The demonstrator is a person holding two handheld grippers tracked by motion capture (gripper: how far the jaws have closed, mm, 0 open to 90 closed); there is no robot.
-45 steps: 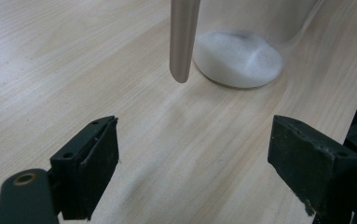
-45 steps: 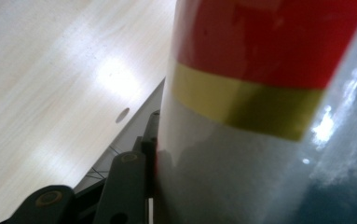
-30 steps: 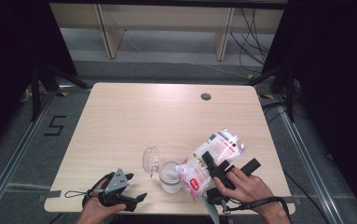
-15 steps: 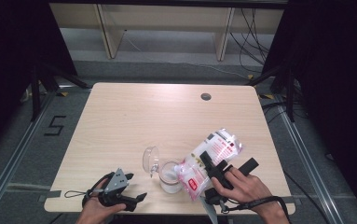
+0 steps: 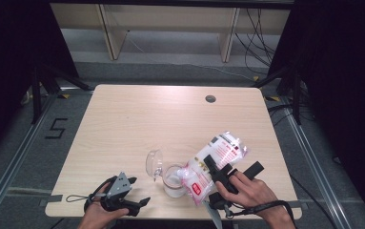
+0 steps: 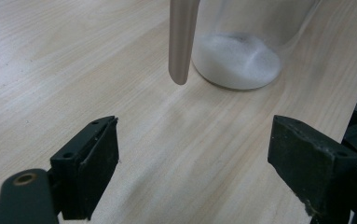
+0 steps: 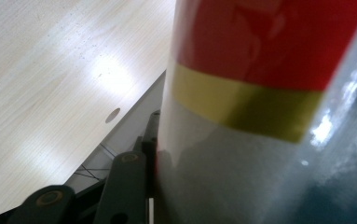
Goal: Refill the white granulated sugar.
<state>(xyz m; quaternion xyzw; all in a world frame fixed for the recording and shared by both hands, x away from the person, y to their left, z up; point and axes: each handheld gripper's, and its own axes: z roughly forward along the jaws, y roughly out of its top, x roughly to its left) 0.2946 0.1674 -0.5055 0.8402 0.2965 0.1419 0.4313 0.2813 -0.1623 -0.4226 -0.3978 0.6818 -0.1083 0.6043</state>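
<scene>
Near the front edge of the counter (image 5: 123, 124) we see the right hand-held gripper (image 5: 218, 172) clamped on a white-and-red bag (image 5: 216, 160), tipped left so its low end sits at the mouth of a clear jar (image 5: 173, 183). White grains (image 6: 236, 63) cover the jar's bottom in a shallow mound, so we judge pouring is underway with most of the fill left. The jar's hinged lid (image 5: 154, 163) stands open on its far-left side. Left hand-held gripper (image 5: 137, 205) rests near the left of the jar, jaws apart and holding nothing. Left to do: finish pouring, set the bag down, close the lid.
</scene>
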